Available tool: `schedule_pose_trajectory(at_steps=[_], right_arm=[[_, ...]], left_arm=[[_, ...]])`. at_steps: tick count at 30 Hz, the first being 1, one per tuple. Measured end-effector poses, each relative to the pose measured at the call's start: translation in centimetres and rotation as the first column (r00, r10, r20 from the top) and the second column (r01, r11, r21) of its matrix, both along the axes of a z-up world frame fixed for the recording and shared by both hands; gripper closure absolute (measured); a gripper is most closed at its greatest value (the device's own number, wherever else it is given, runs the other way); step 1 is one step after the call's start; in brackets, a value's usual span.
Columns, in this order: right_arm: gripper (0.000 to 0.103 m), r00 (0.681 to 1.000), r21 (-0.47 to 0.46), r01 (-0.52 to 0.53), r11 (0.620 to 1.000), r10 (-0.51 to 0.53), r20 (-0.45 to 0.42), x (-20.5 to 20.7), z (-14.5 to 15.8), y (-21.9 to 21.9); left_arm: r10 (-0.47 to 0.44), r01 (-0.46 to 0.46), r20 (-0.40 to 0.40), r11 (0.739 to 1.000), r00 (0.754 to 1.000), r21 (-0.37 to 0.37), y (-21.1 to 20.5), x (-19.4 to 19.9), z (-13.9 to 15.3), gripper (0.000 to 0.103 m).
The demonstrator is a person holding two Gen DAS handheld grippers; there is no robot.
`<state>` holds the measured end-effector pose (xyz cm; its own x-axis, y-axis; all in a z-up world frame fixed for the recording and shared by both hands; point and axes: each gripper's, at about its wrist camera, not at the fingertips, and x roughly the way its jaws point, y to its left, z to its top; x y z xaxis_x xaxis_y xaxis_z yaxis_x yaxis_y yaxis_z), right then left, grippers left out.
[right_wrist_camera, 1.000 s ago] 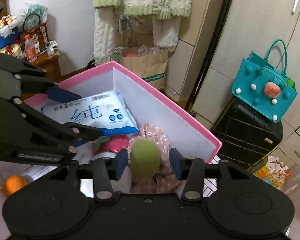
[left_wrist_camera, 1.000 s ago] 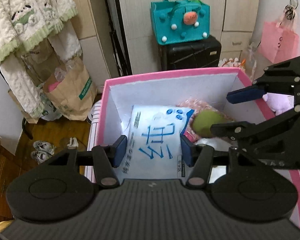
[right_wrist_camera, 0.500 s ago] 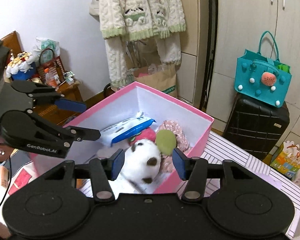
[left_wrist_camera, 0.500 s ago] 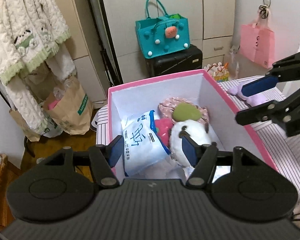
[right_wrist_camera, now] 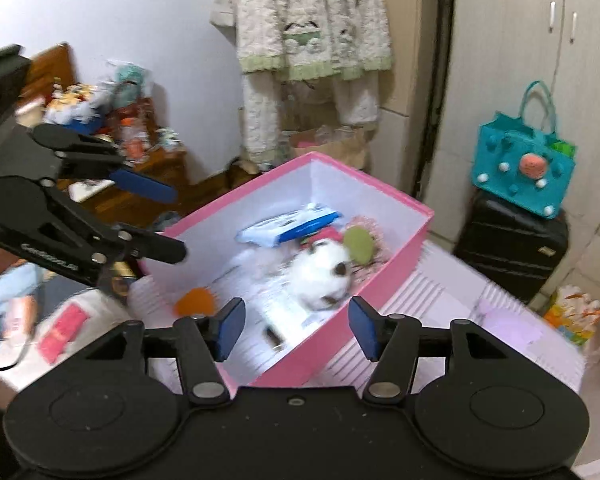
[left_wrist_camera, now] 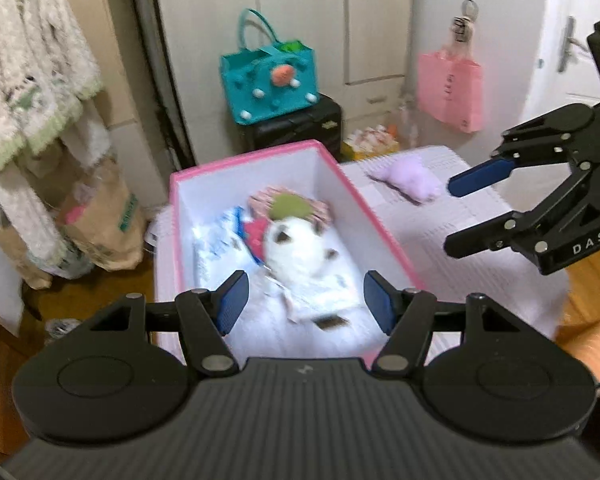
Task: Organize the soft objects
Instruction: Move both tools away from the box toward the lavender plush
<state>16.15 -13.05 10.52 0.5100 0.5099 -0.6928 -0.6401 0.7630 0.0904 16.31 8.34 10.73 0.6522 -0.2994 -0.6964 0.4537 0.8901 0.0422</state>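
Both tools empty: left tool (left_wrist_camera: 302, 300) with jaws apart, right tool (right_wrist_camera: 296, 328) with jaws opening, nothing between either pair, both above the near end of the pink box (left_wrist_camera: 384, 236). One soft object remains outside, a lilac plush (left_wrist_camera: 410, 178) on the striped table (left_wrist_camera: 460, 232), at about 1 o'clock from the left tool, just beyond the box's right wall. The right tool is judged nearer; the plush's long axis is too blurred to tell.
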Motion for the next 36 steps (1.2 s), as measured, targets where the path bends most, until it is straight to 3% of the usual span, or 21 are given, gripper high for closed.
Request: schedule_pose_trajectory(at_steps=[6, 11, 17, 25, 30, 36], right_arm=[[0.038, 0.999, 0.060, 0.000, 0.998, 0.003, -0.042, -3.5, -0.6, -1.7], [0.037, 0.999, 0.040, 0.026, 0.999, -0.025, -0.027, -6.3, -1.0, -3.3], [0.034, 0.998, 0.039, 0.048, 0.998, -0.047, -0.035, -8.7, -1.9, -5.4], [0.026, 0.994, 0.032, 0.108, 0.994, -0.106, -0.038, -10.0, -4.2, -8.4], [0.023, 0.988, 0.012, 0.157, 0.987, -0.157, 0.002, -10.0, -5.7, -10.4], [0.017, 0.977, 0.017, 0.206, 0.978, -0.206, 0.060, -8.9, -7.0, -12.6]], left_arm=[[-0.083, 0.079, -0.065, 0.995, 0.994, -0.063, -0.5, -2.7, 0.3, 0.040], [-0.132, 0.129, -0.047, 0.990, 0.990, -0.049, -2.0, -5.1, 0.7, 0.039], [-0.208, 0.206, -0.082, 0.978, 0.975, -0.036, -4.8, -6.7, -0.3, 0.034], [-0.260, 0.256, -0.151, 0.966, 0.954, -0.044, -8.5, -6.6, -3.1, 0.029], [-0.264, 0.259, -0.113, 0.964, 0.958, -0.056, -10.5, -6.3, -3.7, 0.024], [-0.291, 0.277, -0.098, 0.951, 0.952, -0.138, -12.7, -4.8, -3.9, 0.016]])
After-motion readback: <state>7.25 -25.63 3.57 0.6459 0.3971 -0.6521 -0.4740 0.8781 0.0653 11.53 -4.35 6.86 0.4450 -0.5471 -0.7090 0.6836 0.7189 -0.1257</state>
